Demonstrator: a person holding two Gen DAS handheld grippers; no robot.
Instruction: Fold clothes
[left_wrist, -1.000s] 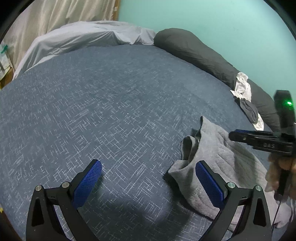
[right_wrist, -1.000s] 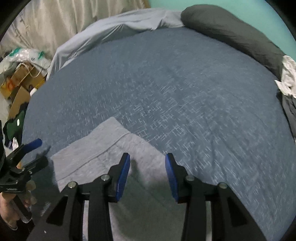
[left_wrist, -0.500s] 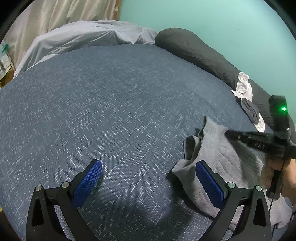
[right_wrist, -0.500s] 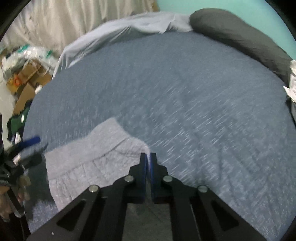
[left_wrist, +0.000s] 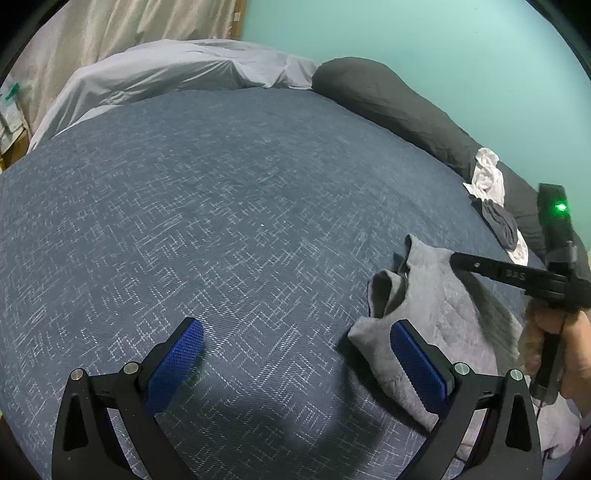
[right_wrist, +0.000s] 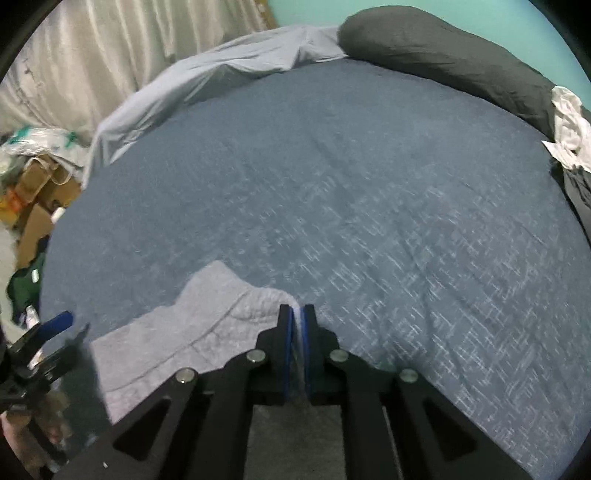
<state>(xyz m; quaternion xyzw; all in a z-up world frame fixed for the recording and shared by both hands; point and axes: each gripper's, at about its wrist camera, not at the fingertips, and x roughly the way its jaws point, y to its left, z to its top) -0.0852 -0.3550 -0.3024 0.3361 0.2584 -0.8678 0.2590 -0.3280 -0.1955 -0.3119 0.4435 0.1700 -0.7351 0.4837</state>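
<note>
Right gripper (right_wrist: 296, 317): we see its blue pads pinched on an edge of the grey garment (right_wrist: 207, 314), the jaws having just been closing and since eased a touch, cloth caught between them.
Left gripper (left_wrist: 295, 350): we see its jaws spread wide over the blue bedspread (left_wrist: 221, 206), nothing between them.
Grey garment: we find it rumpled on the bedspread, its bunched corner by the left gripper's right-hand pad.
Far edge: we note a dark bolster (left_wrist: 399, 107) and small white and dark clothes (left_wrist: 491, 192) beside it.

A bed (left_wrist: 221, 206) in a dark blue patterned cover stands against a turquoise wall (left_wrist: 424, 48), with beige curtains (right_wrist: 110, 59) alongside.
</note>
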